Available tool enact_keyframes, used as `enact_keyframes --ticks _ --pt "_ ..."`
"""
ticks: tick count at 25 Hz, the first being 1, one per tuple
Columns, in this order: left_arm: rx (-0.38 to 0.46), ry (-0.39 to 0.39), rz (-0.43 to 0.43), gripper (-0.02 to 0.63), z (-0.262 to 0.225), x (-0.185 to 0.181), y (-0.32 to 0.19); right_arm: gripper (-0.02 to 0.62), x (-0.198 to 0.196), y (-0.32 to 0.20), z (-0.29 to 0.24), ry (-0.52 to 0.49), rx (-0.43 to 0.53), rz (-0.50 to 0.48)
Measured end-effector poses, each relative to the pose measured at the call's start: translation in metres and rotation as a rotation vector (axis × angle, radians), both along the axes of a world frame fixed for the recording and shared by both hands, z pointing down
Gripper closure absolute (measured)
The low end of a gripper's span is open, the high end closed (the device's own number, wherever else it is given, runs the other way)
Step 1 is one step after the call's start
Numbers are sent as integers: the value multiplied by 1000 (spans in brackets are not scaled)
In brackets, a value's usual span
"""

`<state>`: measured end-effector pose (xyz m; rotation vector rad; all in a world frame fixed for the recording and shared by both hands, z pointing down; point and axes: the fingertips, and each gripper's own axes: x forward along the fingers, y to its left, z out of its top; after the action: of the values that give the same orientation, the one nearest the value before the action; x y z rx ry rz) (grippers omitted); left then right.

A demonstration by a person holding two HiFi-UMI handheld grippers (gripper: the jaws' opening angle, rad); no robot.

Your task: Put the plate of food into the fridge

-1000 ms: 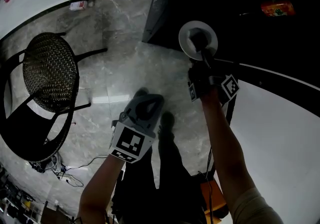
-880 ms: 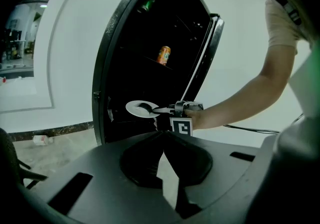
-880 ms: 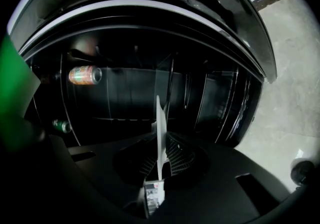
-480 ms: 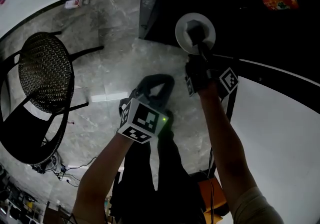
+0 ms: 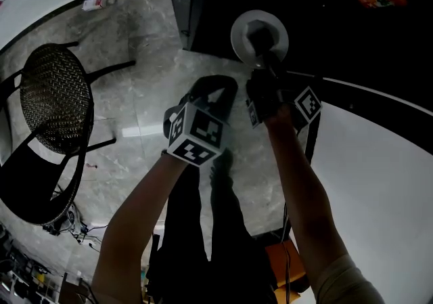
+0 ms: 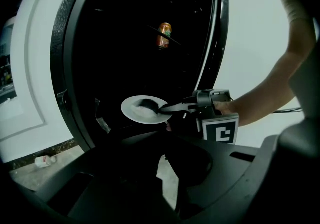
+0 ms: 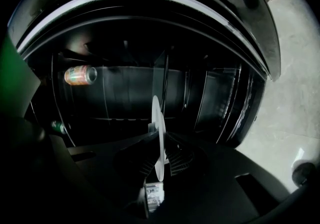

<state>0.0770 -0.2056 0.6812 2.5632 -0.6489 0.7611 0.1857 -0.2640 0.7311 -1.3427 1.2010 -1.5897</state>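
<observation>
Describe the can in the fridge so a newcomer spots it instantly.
Find the open fridge, a black cavity with a dark rim. Inside it, higher and deeper than the white plate clamped in the right gripper's claw, sits a small can. It is the only orange thing there.
</observation>
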Motion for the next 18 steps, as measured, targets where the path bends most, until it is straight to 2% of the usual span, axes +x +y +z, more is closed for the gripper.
enact_keyframes --ticks 5,14,18 --pt "-47 13 -59 595 10 2 -9 558 -1 -1 1 -6 -5 4" --pt "-67 -27 -43 595 28 22 -20 558 -5 -4 2 7 -17 -55" --pt "-73 -20 -49 595 31 31 -26 558 -5 -6 2 10 -14 -82"
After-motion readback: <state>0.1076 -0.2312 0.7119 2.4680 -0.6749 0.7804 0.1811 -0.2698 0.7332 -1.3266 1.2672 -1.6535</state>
